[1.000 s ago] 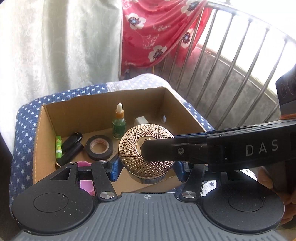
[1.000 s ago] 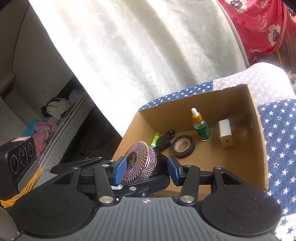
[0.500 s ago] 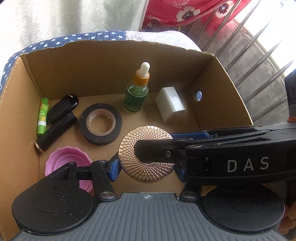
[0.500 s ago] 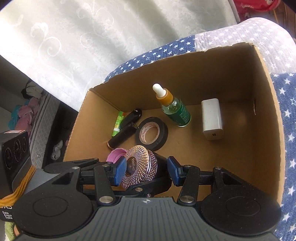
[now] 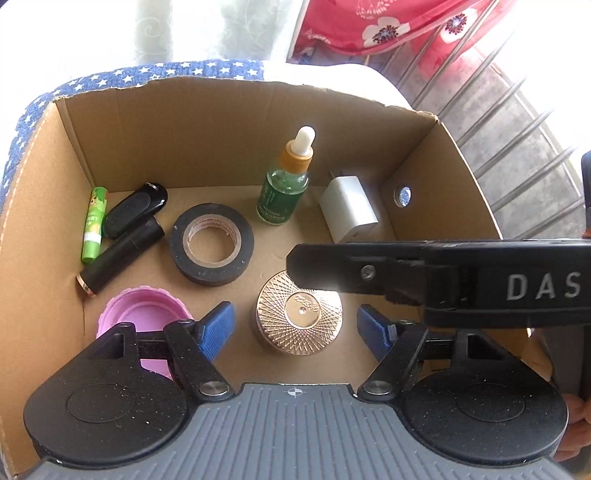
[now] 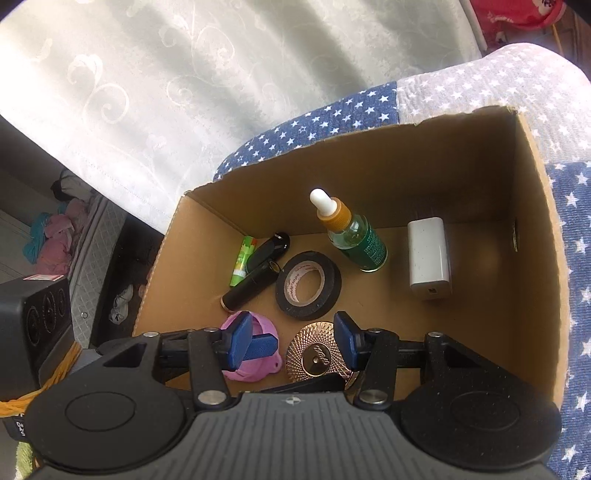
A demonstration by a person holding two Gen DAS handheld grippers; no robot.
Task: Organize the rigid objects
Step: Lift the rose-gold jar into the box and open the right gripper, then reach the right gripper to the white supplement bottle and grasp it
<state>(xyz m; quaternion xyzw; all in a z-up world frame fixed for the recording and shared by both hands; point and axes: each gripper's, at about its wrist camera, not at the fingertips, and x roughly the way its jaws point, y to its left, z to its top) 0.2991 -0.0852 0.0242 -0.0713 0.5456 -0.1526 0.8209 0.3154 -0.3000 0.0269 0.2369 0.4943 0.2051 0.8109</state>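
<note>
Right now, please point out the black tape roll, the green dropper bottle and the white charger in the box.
black tape roll (image 5: 211, 243), left wrist view, on its black upper rim.
green dropper bottle (image 5: 282, 195), left wrist view, on its green label.
white charger (image 6: 428, 254), right wrist view, on its broad white face.

a pale embroidered curtain (image 6: 155, 81) hung behind a blue star-print cloth (image 6: 325, 122), while a red floral fabric (image 5: 399, 26) draped over metal railing bars (image 5: 524, 122) and crumpled clothes (image 6: 51, 240) lay below.

A white curtain (image 6: 155, 85) hangs behind a star-print blue cloth (image 6: 332, 122). Red floral fabric (image 5: 399, 26) drapes over a metal railing (image 5: 517, 122) in bright daylight. A mattress (image 6: 99, 236) lies below.
</note>
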